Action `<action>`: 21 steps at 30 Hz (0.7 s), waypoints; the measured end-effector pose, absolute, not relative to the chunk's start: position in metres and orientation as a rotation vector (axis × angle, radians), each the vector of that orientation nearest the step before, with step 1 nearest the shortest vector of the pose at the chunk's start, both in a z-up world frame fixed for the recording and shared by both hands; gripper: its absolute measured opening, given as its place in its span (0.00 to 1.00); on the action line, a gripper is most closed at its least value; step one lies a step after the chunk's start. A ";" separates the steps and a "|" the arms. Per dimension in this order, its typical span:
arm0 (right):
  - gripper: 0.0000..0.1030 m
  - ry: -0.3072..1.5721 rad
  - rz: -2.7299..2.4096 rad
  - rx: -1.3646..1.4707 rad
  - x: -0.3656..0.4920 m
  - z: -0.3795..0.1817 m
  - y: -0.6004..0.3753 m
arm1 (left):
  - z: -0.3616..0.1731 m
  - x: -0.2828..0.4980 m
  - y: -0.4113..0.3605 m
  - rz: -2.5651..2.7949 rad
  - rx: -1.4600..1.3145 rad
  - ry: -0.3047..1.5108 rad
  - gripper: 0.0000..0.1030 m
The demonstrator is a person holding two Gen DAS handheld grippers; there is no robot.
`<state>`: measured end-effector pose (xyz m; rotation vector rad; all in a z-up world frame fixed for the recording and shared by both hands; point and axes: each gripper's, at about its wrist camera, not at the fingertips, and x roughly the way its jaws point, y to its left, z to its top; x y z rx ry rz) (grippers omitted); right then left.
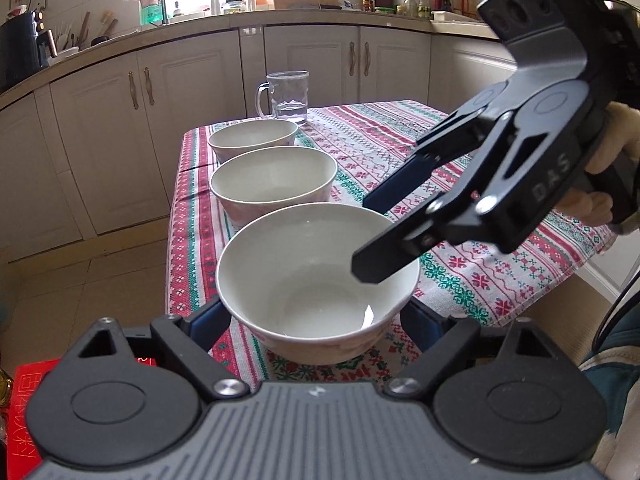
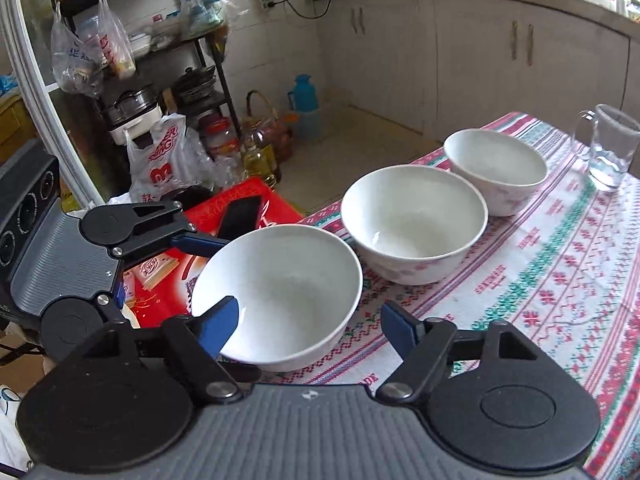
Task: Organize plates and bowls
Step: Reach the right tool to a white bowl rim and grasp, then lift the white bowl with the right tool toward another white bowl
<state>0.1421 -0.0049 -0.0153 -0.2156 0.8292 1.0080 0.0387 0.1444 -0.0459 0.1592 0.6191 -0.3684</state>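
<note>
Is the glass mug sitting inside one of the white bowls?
No, the glass mug stands on the tablecloth behind the farthest white bowl, not inside any bowl.

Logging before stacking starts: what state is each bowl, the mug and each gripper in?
nearest bowl: upright, empty, between both grippers' fingers
middle bowl: upright, empty
far bowl: upright, empty
glass mug: upright, a little water inside
left gripper: straddles nearest bowl, contact unclear
right gripper: open, fingers astride nearest bowl's rim

Three bowls [image 1: 318, 276], one glass mug [image 1: 286, 98]
</note>
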 end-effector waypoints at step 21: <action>0.68 0.863 1.026 -0.208 0.141 -0.021 -0.004 | -0.040 0.045 0.136 -0.393 0.167 0.637 0.88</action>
